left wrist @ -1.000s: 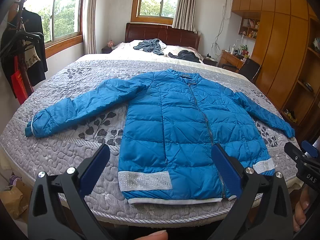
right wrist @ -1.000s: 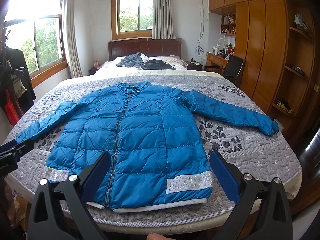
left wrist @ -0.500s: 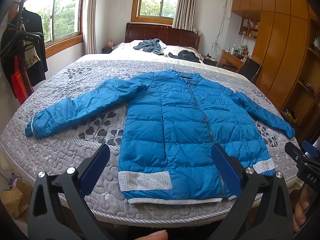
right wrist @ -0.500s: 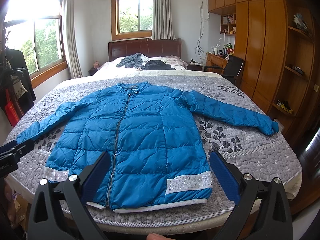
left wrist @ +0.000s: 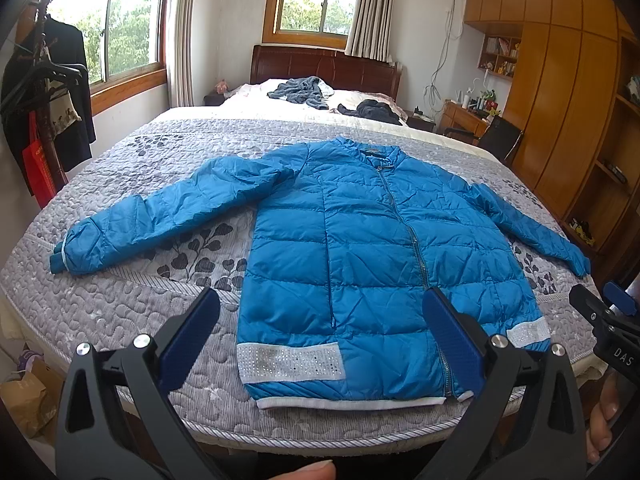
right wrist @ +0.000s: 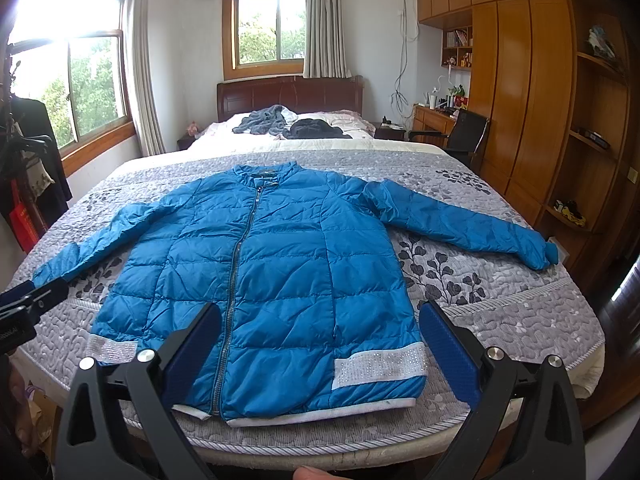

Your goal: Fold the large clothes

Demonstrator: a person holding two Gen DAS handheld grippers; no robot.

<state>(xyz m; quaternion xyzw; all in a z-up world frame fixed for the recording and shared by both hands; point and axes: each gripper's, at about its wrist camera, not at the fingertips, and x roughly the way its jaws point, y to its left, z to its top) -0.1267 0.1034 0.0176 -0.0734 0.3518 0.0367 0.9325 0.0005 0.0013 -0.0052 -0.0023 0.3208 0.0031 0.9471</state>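
A home bedroom: wide bed (right wrist: 520,312) under a grey quilt, dark wooden headboard (right wrist: 288,94), curtained windows (right wrist: 266,26), built-in wooden wardrobe (right wrist: 520,92), desk (right wrist: 434,118) with chair, coats on a rack (left wrist: 44,92).

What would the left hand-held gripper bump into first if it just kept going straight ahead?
Most likely the blue jacket. The left hand-held gripper is open and aims over the jacket's lower front on the bed. Depth is hard to judge, so it might pass just above the hem first.
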